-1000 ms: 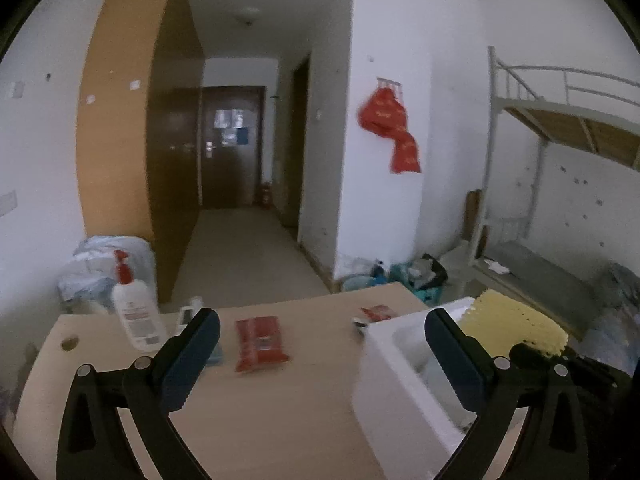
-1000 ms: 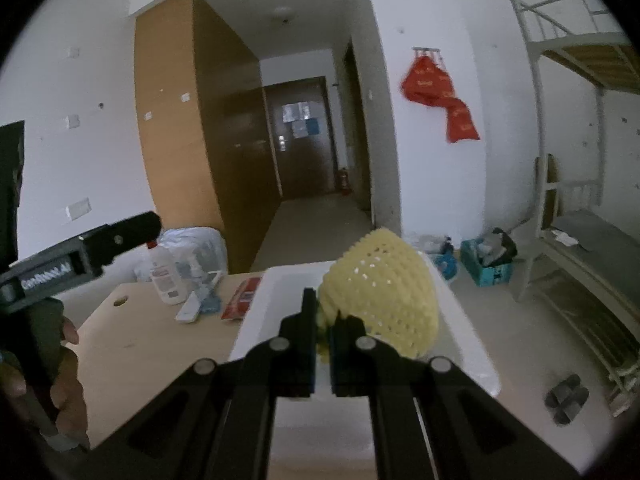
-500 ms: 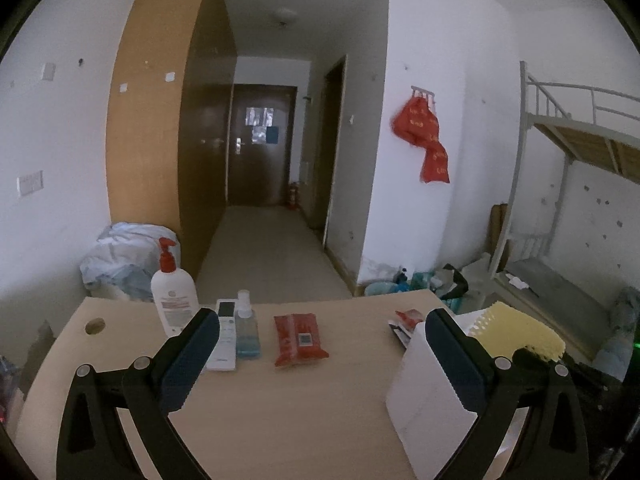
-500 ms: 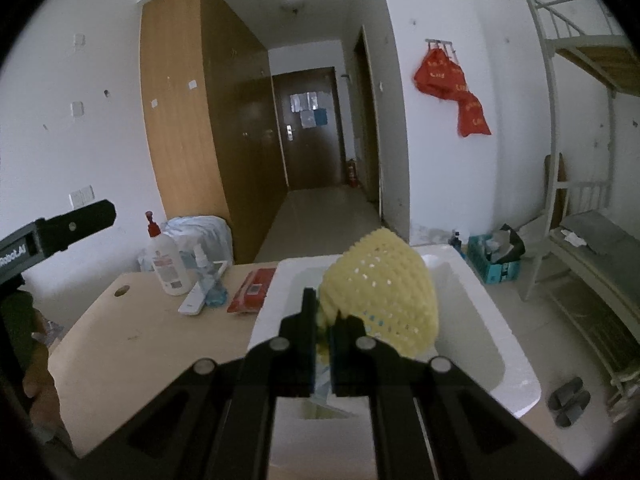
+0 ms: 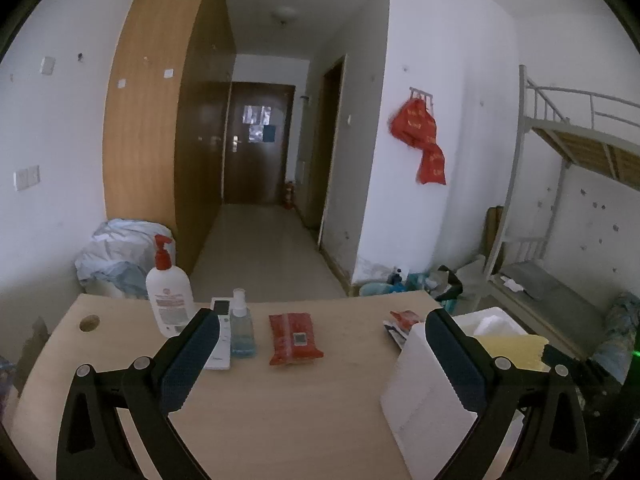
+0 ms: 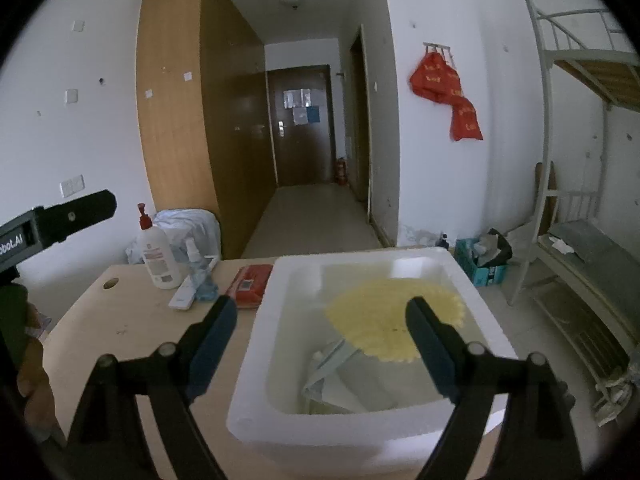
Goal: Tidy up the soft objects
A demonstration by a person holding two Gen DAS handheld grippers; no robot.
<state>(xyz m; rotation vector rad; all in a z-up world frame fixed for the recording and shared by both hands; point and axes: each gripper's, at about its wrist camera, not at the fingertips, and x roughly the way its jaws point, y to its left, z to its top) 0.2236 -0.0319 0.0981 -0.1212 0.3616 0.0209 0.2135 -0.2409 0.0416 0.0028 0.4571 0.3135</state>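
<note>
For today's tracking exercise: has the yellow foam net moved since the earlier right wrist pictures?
Yes. The yellow foam net has dropped from above the rim of the white foam box to lie inside it. The right gripper has just opened, with nothing between its pads.

One foam box (image 6: 260, 364), one yellow foam net (image 6: 380, 316), two bottles (image 5: 170, 292), one red packet (image 5: 294, 338).
</note>
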